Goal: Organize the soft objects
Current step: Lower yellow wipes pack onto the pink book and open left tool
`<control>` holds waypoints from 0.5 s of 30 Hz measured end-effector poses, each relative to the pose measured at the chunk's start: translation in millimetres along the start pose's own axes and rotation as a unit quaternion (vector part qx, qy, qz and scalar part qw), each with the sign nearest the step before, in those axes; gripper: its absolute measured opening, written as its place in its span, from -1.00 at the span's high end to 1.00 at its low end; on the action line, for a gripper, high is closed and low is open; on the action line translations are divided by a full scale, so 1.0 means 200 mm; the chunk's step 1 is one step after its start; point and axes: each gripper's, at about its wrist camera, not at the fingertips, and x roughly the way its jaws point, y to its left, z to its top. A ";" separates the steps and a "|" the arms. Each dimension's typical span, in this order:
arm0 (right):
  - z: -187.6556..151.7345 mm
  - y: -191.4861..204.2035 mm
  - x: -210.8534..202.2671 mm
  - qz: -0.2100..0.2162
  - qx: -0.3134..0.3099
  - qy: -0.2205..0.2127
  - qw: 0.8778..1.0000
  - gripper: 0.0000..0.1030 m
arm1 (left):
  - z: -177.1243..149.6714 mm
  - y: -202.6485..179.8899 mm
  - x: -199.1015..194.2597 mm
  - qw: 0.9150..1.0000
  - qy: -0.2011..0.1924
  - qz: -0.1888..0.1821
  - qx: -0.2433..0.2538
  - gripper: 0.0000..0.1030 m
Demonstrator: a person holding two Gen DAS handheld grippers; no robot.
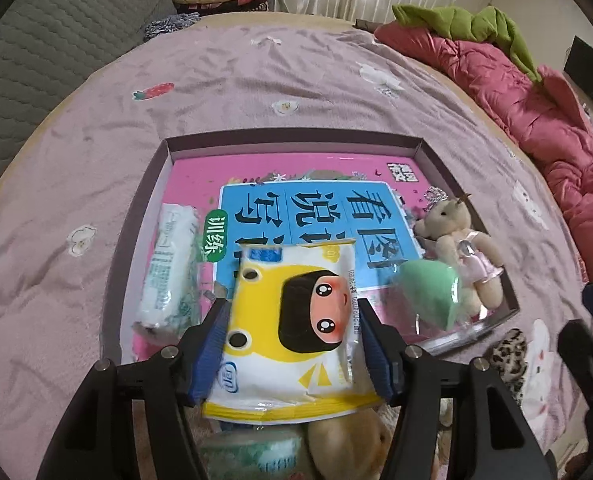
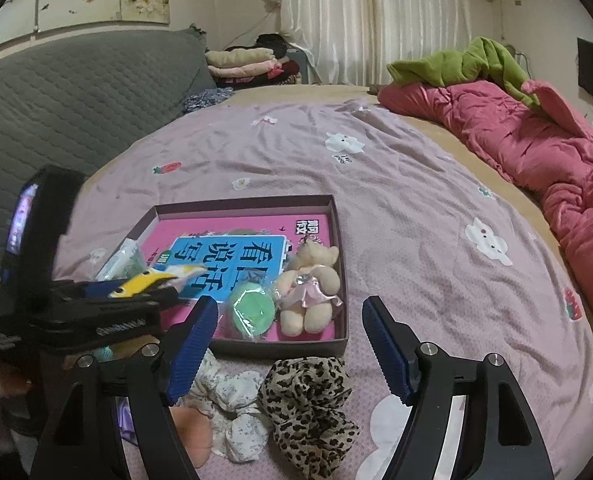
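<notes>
Yellow and white tissue packet (image 1: 296,320), printed with a cartoon face, sits clamped between the blue pads of the left gripper (image 1: 294,312), held above the near edge of a shallow box (image 1: 292,138) on a mauve bedspread (image 1: 256,80). Nearer, the right gripper (image 2: 290,340) hangs with its jaws wide apart and nothing between them, over a leopard-print scrunchie (image 2: 308,400) and a white floral scrunchie (image 2: 232,408) lying on the bedspread just outside the box. Inside the box lie a pink and blue book (image 1: 316,208), a white wrapped pack (image 1: 168,268), a green sponge (image 1: 428,292) and a small teddy bear (image 1: 456,248). Beyond, a red quilt (image 2: 536,152) is bunched along the bed's far side.
</notes>
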 end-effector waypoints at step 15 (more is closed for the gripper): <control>0.00 -0.03 0.05 0.004 0.006 0.001 1.000 -0.47 | 0.08 0.08 -0.06 0.998 -0.037 -0.031 -0.031 -0.20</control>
